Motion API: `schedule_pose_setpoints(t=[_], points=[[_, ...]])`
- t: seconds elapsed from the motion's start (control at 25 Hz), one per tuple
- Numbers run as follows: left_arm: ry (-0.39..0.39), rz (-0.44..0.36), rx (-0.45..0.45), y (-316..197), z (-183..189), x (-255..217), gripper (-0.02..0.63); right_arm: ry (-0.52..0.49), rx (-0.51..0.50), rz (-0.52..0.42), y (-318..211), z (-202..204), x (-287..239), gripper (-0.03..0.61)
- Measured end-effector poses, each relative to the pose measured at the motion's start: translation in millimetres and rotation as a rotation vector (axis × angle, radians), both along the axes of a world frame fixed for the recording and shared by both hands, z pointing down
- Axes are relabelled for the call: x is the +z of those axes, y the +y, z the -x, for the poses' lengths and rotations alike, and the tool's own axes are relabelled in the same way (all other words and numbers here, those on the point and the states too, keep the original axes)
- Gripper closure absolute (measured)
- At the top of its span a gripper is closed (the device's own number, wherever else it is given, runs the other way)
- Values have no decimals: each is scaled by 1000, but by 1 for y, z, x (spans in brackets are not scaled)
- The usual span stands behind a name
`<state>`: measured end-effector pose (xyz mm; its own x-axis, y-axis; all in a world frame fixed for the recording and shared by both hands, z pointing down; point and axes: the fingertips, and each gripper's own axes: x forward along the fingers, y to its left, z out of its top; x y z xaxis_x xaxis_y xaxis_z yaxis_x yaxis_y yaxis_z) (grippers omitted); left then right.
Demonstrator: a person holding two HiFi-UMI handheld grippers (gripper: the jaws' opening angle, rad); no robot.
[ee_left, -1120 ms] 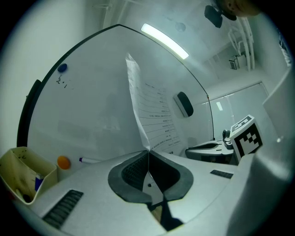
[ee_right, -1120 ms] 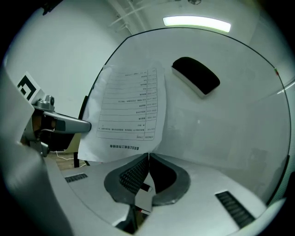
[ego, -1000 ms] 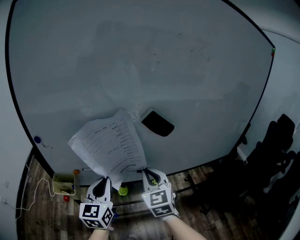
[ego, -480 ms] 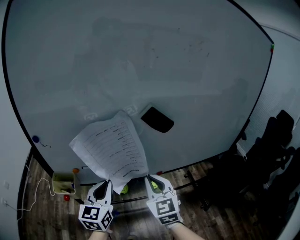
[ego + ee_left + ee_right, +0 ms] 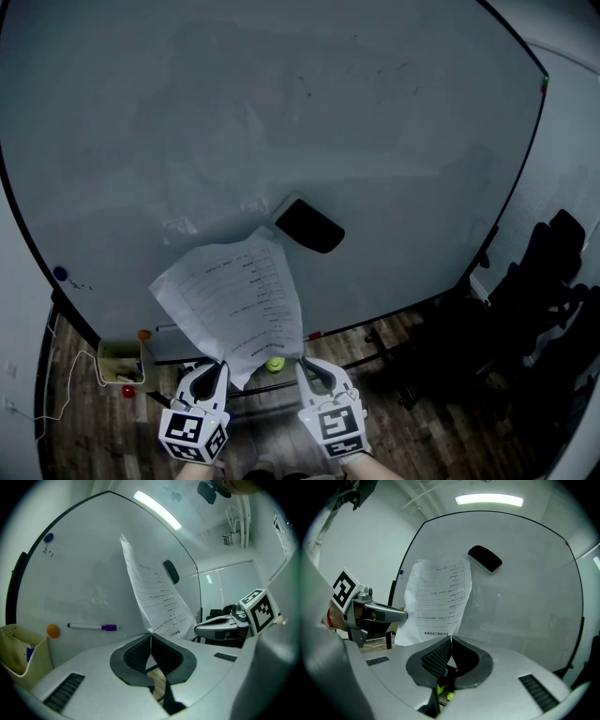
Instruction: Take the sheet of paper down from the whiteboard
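Both tongs pressed together, each pinching a bottom corner of the sheet of paper point(image 5: 234, 305): left tongs point(image 5: 217, 367) on the left corner, right tongs point(image 5: 305, 364) on the right. My left gripper view shows the left tongs point(image 5: 151, 634) closed, with the sheet's lower edge running into the tips. My right gripper view shows the right tongs point(image 5: 451, 639) the same.

Change over the last second: the sheet has dropped along the whiteboard point(image 5: 281, 112) toward its lower edge. Its top edge sat up beside the black eraser point(image 5: 309, 225). It now hangs below it, under two small pale spots on the board that I take to be its former holders, though they are too small to be sure. In the left gripper view the sheet point(image 5: 157, 597) curls away from the board face, apart from it along most of its height.

Judgement: the sheet looks free of the board and hangs from my two grips alone. What remains is drawing it clear without creasing it. The purple marker point(image 5: 91, 626) and orange magnet point(image 5: 53, 630) near the board's lower left corner are undisturbed.
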<state>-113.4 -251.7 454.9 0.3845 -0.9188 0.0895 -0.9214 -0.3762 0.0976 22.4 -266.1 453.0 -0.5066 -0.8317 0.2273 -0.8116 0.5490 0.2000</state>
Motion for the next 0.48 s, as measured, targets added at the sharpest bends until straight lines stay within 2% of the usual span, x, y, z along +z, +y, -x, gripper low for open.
schedule_pose_setpoints(t=[0.16,0.36,0.48], points=[[-8,13,36,0,-12,7,595,-3,25,19,7,-12,8,557],[-46,23,92,9,-55,15,595,-7,57,47,27,-46,20,557],[-59,29,135,9,-61,18,595,-6,76,70,31,-43,26,557]])
